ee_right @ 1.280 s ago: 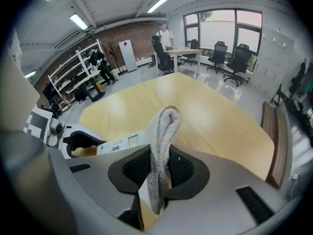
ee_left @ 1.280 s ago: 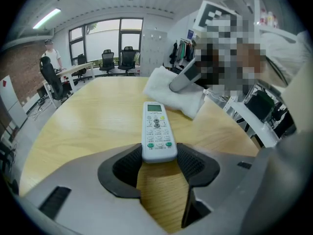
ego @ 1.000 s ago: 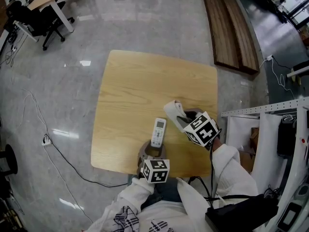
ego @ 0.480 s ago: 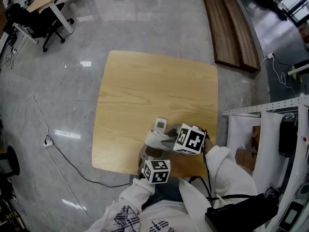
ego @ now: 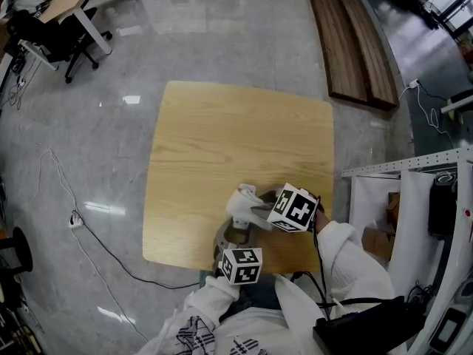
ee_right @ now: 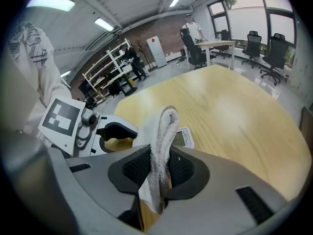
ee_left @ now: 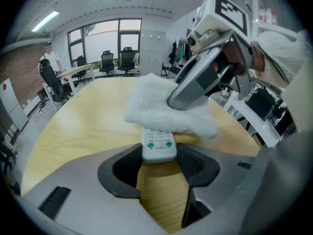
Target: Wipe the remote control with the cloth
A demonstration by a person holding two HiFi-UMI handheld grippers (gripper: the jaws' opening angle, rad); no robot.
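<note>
A light wooden counter (ego: 222,139) stands on a grey floor (ego: 222,35). Two dark planks (ego: 353,43) lie well apart from it. What seems an office chair (ego: 50,35) sits far left.

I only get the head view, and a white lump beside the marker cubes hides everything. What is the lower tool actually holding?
Observer: The left gripper is clamped on the near end of a white plastic remote control with green buttons.
Visitor: And the white lump?
Observer: That is a white terry cloth, draped over the remote's far part.
Visitor: Is the other tool only resting on it?
Observer: No, the right gripper pinches a folded part of the cloth between its jaws.
</note>
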